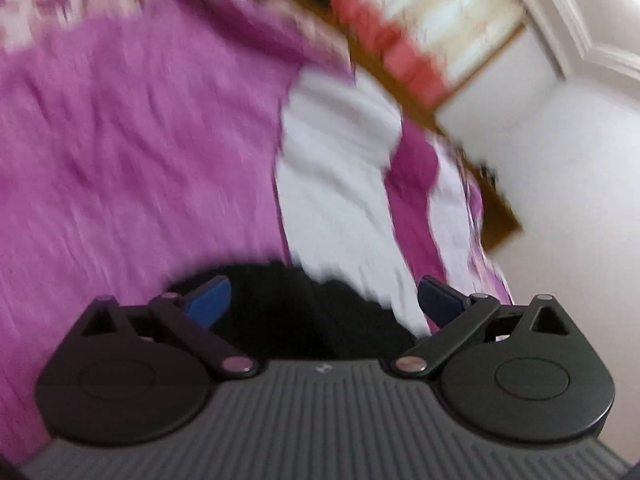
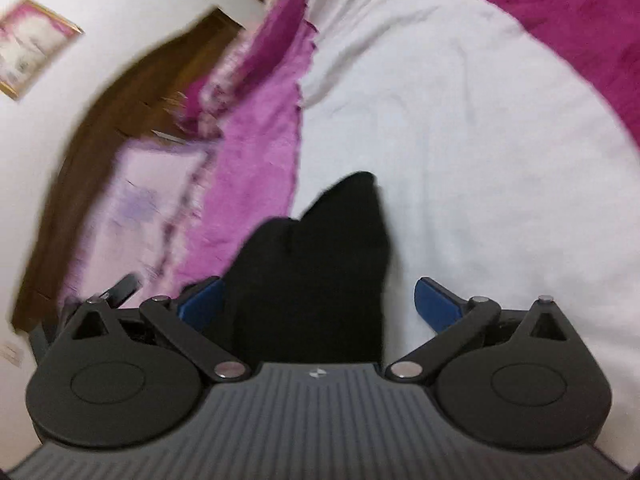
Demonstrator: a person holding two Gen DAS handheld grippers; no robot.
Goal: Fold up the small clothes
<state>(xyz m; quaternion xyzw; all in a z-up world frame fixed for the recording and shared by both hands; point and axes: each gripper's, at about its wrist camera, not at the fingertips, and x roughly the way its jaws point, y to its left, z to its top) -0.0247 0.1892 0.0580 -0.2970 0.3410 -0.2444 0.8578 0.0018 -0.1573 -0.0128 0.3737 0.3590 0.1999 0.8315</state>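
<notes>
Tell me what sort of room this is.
Most likely a bedroom: a fuzzy purple blanket under a white cloth, a brown wooden headboard-like board, and a framed picture on the wall.

Close wrist views (shared black garment (image 1: pixel 304 312))

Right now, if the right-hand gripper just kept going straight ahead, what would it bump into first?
Most likely the black garment, which already lies between the open jaws of the right gripper. Beyond it is the white cloth spread over the purple blanket. Depth is hard to judge here.
</notes>
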